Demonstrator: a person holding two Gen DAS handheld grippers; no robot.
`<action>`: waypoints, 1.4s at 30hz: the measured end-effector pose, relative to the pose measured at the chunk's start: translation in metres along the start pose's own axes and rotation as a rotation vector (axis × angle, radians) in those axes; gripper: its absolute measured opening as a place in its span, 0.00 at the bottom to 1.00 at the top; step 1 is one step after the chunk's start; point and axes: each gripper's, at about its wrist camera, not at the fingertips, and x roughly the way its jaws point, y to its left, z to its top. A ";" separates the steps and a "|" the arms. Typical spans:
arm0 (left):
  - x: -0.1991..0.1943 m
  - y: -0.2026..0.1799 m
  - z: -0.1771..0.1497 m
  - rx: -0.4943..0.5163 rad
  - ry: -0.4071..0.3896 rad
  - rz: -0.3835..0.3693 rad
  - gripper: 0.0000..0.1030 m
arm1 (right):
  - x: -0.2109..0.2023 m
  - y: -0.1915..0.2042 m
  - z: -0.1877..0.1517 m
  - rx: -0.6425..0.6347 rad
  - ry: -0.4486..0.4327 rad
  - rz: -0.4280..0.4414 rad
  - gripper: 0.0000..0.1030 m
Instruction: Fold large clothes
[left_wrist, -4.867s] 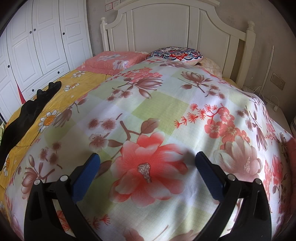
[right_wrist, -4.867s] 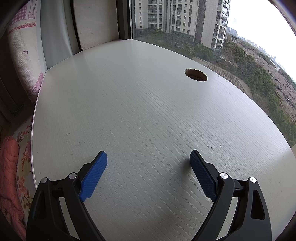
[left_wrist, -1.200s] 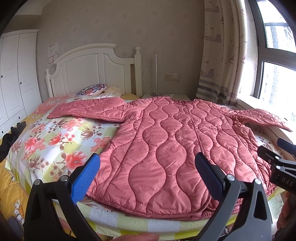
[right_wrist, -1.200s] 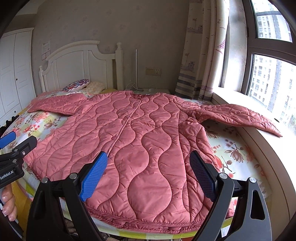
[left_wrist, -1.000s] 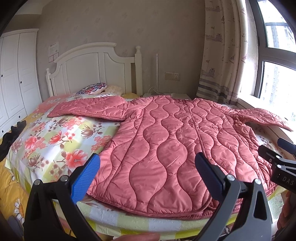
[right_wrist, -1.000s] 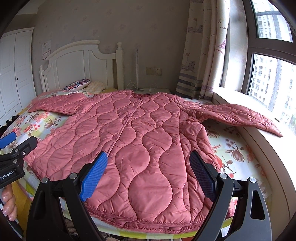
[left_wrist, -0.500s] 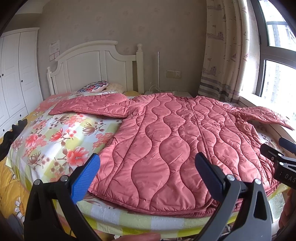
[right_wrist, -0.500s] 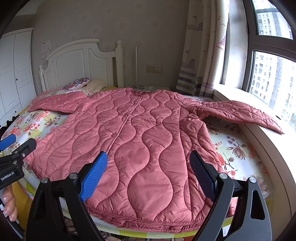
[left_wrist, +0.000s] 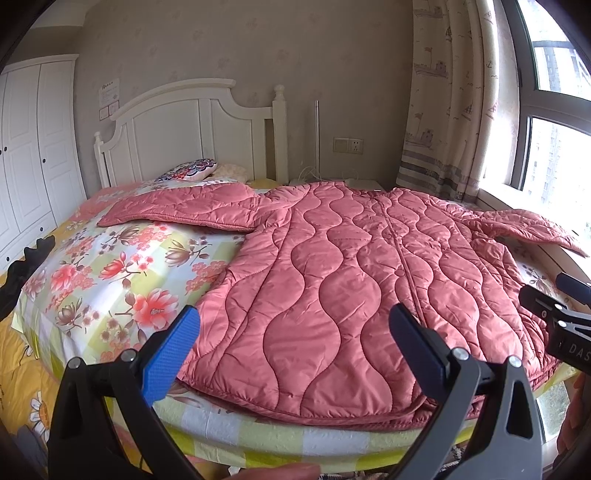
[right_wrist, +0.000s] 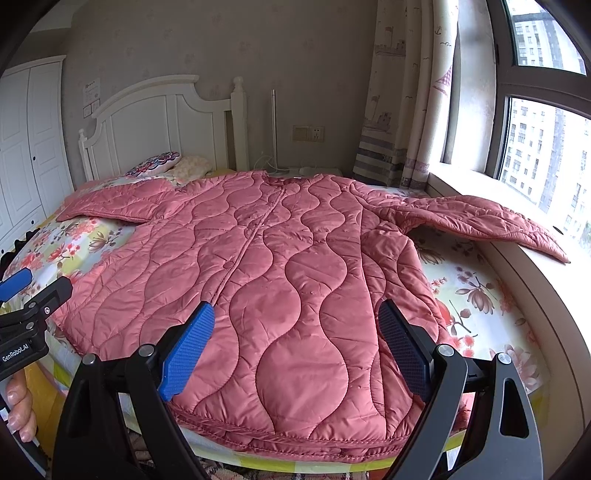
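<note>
A long pink quilted coat (left_wrist: 354, 280) lies spread flat, front up, on the floral bedspread (left_wrist: 110, 273), hem toward me. It also shows in the right wrist view (right_wrist: 280, 273). One sleeve (left_wrist: 184, 212) stretches left over the bed; the other sleeve (right_wrist: 480, 221) rests on the window ledge at right. My left gripper (left_wrist: 295, 347) is open and empty, hovering before the hem's left part. My right gripper (right_wrist: 295, 343) is open and empty, before the hem's middle. Each gripper shows at the edge of the other's view.
A white headboard (left_wrist: 192, 129) and pillows (left_wrist: 192, 170) stand at the far end. A white wardrobe (left_wrist: 29, 155) is at left, with a dark garment (left_wrist: 22, 266) on the bed's left edge. Window ledge (right_wrist: 535, 266) and curtain (right_wrist: 402, 110) are at right.
Both grippers have edged closer to the bed's foot, so the coat looms slightly larger. Nearly five seconds ago they faced the bare bedspread and a white desk. Jaws stay open.
</note>
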 end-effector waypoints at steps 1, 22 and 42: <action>0.000 0.000 0.000 0.000 0.000 0.000 0.98 | 0.000 0.000 -0.001 0.000 0.000 0.001 0.84; 0.001 0.001 -0.002 0.002 0.003 0.001 0.98 | 0.002 0.001 -0.002 0.003 0.007 0.005 0.84; 0.028 0.007 -0.001 -0.003 -0.053 0.032 0.98 | 0.036 -0.004 -0.014 0.040 0.108 0.021 0.84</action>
